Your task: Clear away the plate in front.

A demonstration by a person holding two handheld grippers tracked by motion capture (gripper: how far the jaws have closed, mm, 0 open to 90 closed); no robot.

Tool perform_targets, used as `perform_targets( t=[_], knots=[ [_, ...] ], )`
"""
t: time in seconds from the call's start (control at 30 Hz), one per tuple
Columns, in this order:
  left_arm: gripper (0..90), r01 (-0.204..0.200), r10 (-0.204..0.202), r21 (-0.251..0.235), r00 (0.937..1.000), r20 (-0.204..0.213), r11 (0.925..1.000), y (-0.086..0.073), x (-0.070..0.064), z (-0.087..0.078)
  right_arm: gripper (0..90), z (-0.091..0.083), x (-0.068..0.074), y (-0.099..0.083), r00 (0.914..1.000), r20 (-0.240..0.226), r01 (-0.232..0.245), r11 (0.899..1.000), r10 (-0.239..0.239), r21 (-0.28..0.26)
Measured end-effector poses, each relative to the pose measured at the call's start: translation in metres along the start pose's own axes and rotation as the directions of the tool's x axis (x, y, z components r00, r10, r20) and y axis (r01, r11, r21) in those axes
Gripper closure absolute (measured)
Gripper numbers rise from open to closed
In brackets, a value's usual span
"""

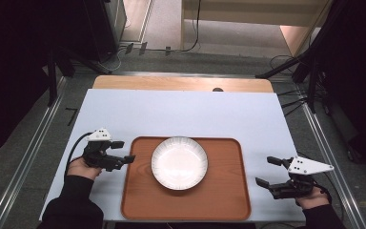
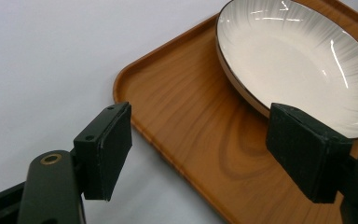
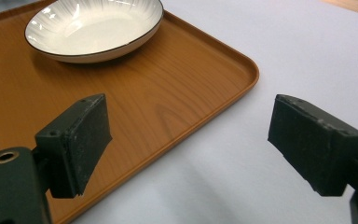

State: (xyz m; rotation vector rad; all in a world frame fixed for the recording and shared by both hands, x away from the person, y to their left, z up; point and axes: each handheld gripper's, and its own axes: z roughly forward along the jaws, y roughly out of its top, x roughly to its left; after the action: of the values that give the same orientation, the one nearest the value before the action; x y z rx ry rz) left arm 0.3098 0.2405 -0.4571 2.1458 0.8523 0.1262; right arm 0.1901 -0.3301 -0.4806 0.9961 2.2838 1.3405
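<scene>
Nearest the person, the right gripper (image 1: 268, 173) hangs off the wooden tray's (image 1: 228, 200) right edge, jaws wide apart and empty. The left gripper (image 1: 126, 151) sits at the tray's left rim, also spread, its jaws straddling that edge. To lift well, probably each should bite the rim squarely at matching height, then rise together so the white plate (image 1: 179, 162), centred on the tray, stays level. Both forearms angle inward toward the tray.

We see a brown wooden tray (image 1: 219, 200) lying flat on the white table top, and a white ribbed plate (image 1: 179, 162) resting upright on its left-centre.
</scene>
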Motion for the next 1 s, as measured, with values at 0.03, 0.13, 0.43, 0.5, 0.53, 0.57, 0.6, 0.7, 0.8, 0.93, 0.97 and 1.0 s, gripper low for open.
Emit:
perform_targets(
  t=[0.03, 0.13, 0.43, 0.5, 0.53, 0.57, 0.6, 0.7, 0.8, 0.93, 0.97, 1.0],
  knots=[
    [23.4, 0.000, 0.000, -0.001, 1.0000, -0.002, 1.0000, -0.001, 0.001, -0.001, 13.6, 0.000, 0.000, 0.000, 1.0000, 0.000, -0.002, 1.000, 0.002, 0.001],
    [23.5, -0.002, 0.002, -0.007, 1.0000, -0.009, 1.0000, -0.003, 0.003, -0.005, 13.6, 0.000, 0.000, 0.000, 1.0000, 0.003, -0.006, 1.000, 0.006, 0.002],
    [23.4, 0.010, -0.011, -0.035, 0.9997, -0.023, 0.9993, -0.013, 0.012, -0.014, 13.6, -0.001, -0.001, 0.000, 0.9999, 0.004, -0.017, 1.000, 0.017, -0.003],
    [23.4, 0.012, -0.013, -0.036, 0.9993, -0.034, 0.9993, -0.015, 0.013, -0.016, 13.6, -0.001, -0.002, -0.001, 0.9999, 0.009, -0.015, 1.000, 0.015, -0.007],
    [23.4, 0.012, -0.014, -0.038, 0.9992, -0.037, 0.9992, -0.015, 0.014, -0.017, 13.6, -0.001, -0.002, -0.001, 0.9998, 0.010, -0.016, 1.000, 0.016, -0.007],
    [23.4, 0.015, -0.016, -0.043, 0.9991, -0.039, 0.9990, -0.016, 0.014, -0.017, 13.6, -0.002, -0.002, -0.001, 0.9997, 0.011, -0.021, 1.000, 0.021, -0.007],
    [23.3, 0.015, -0.017, -0.044, 0.9990, -0.041, 0.9989, -0.017, 0.015, -0.018, 13.6, -0.002, -0.002, -0.001, 0.9997, 0.011, -0.022, 1.000, 0.022, -0.010],
    [23.2, 0.014, -0.016, -0.042, 0.9986, -0.051, 0.9990, -0.019, 0.017, -0.018, 13.6, -0.002, -0.003, -0.001, 0.9997, 0.014, -0.021, 1.000, 0.021, -0.011],
    [23.2, 0.023, -0.025, -0.039, 0.9981, -0.056, 0.9990, -0.019, 0.019, -0.018, 13.6, -0.002, -0.003, -0.001, 0.9997, 0.015, -0.020, 1.000, 0.020, -0.010],
    [23.2, 0.027, -0.029, -0.038, 0.9980, -0.056, 0.9989, -0.020, 0.021, -0.018, 13.6, -0.003, -0.003, -0.001, 0.9995, 0.019, -0.024, 1.000, 0.025, -0.004],
    [23.2, 0.024, -0.026, -0.036, 0.9980, -0.057, 0.9991, -0.020, 0.021, -0.017, 13.6, -0.002, -0.003, -0.001, 0.9995, 0.019, -0.027, 1.000, 0.027, -0.006],
    [23.2, 0.023, -0.025, -0.032, 0.9980, -0.058, 0.9992, -0.020, 0.021, -0.017, 13.6, -0.002, -0.003, -0.001, 0.9994, 0.021, -0.028, 1.000, 0.028, -0.005]
  ],
)
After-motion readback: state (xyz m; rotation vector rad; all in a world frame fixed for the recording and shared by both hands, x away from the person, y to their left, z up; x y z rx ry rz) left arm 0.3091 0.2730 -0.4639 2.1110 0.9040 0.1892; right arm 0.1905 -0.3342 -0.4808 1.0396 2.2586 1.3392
